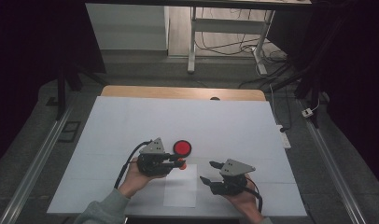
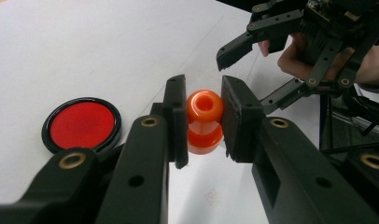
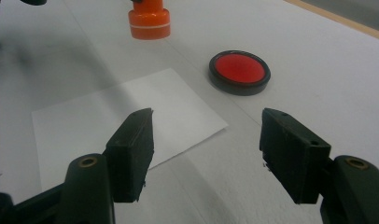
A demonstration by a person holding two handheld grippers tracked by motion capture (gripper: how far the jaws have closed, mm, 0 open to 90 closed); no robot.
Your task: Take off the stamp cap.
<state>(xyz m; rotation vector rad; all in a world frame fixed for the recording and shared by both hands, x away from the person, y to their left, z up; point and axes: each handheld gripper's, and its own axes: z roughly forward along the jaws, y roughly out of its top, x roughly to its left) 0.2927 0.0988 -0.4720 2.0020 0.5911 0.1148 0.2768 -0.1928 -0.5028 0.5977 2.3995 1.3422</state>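
My left gripper [image 1: 177, 162] is shut on an orange stamp [image 2: 205, 135], its pads [image 2: 177, 116] pressing the knob from both sides. The stamp [image 3: 149, 21] stands upright with its base low over the table, just beyond the far edge of a white sheet of paper [image 1: 180, 186]; I cannot tell whether it touches. A round red ink pad [image 1: 182, 148] in a black rim lies right behind the stamp. My right gripper [image 1: 207, 171] hovers open to the right of the paper with nothing between its jaws, pointing toward the sheet [image 3: 127, 116] and the ink pad [image 3: 239, 71].
A white cover [image 1: 131, 126] spreads over the table, with a wooden strip [image 1: 178, 92] along the far edge. Beyond stand a desk frame [image 1: 192, 46] and loose cables on the floor [image 1: 271, 79]. Metal rails [image 1: 38, 158] run along both sides.
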